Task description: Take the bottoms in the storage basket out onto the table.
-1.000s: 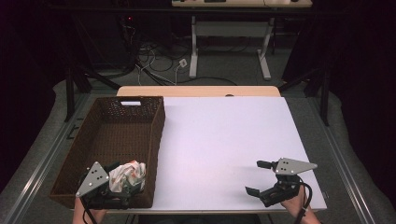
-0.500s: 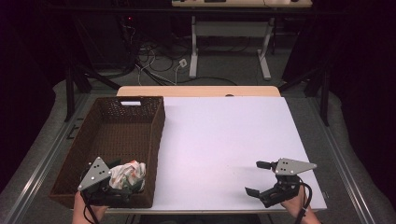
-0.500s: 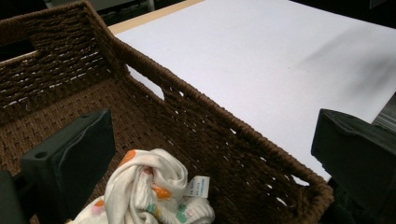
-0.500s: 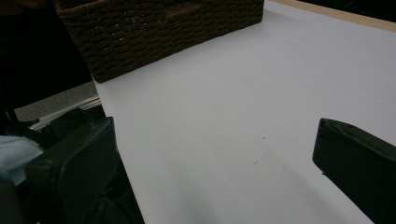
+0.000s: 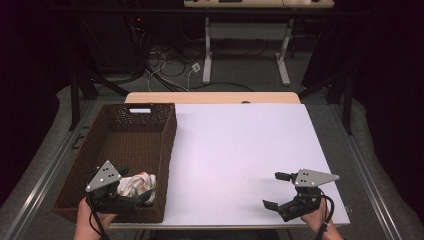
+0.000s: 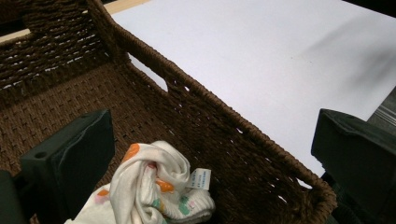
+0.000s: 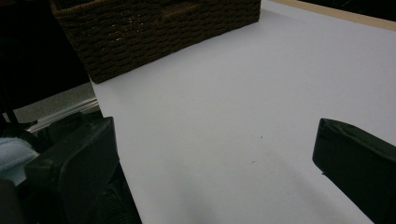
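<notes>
Lab / recording rig, not a home. Dark curtained surround, white board (image 5: 240,160) laid over a wooden tabletop (image 5: 212,97), metal rails (image 5: 45,170) along both sides. Behind it: cable tangle (image 5: 170,60) and power brick (image 5: 196,67) on grey floor, white legs of a desk (image 5: 207,50).

No legible text found. A small white tag (image 6: 200,179) sewn to the crumpled patterned cloth (image 6: 149,191) in the wicker basket (image 6: 224,121) carries faint blue print, too small to read. A white label (image 5: 139,110) on the basket's far wall appears blank.
</notes>
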